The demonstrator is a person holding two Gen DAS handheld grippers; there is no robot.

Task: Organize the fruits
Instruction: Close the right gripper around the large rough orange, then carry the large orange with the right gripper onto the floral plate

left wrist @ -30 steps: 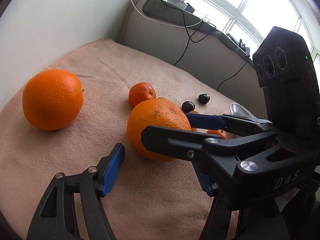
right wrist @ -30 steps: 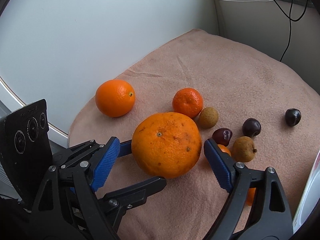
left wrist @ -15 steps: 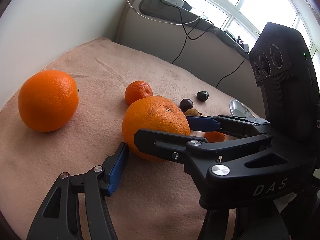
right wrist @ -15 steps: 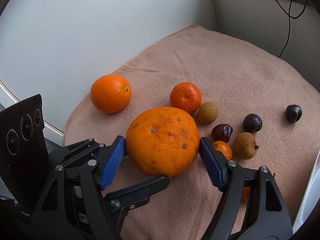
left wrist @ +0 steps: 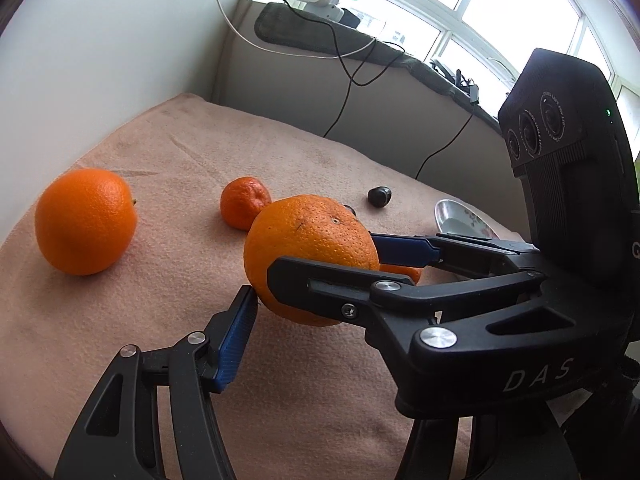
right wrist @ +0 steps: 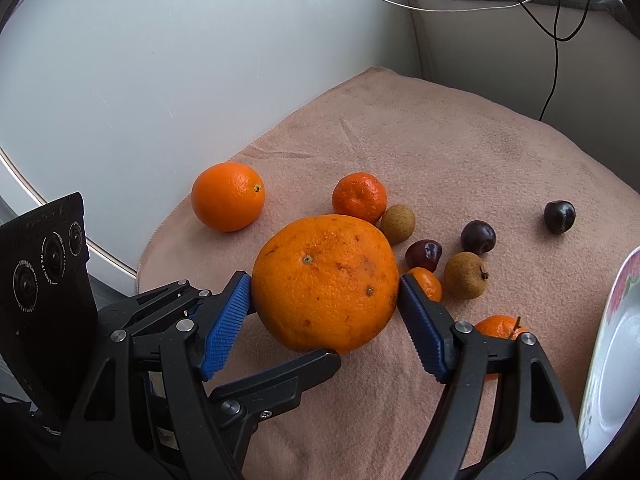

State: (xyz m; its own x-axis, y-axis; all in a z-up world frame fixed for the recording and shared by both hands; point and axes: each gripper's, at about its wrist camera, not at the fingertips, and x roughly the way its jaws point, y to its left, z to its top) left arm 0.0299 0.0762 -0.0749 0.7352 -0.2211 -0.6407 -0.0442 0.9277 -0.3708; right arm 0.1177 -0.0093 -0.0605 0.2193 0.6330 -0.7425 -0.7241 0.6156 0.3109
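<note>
The pink towel (right wrist: 460, 152) runs up to the white wall at the upper left of the right wrist view and to the paler wall under the window at the upper right; the whole upper half of it lies bare. A white plate (right wrist: 612, 360) cuts in at the right edge.

The right gripper (right wrist: 325, 300) points steeply down, its blue pads (right wrist: 224, 320) pressed against both flanks of the big speckled orange (right wrist: 326, 282) at frame centre. The left gripper (left wrist: 312, 320) comes in from the lower left, one pad touching the orange's side and its other finger passing below the fruit; whether it truly pinches I cannot tell.

A smooth orange (right wrist: 228, 196) sits apart to the left near the towel's edge. A mandarin (right wrist: 359, 197) lies just behind the held fruit. Longans (right wrist: 466, 275), dark cherries (right wrist: 478, 237) and small kumquats (right wrist: 496, 326) scatter to the right.
</note>
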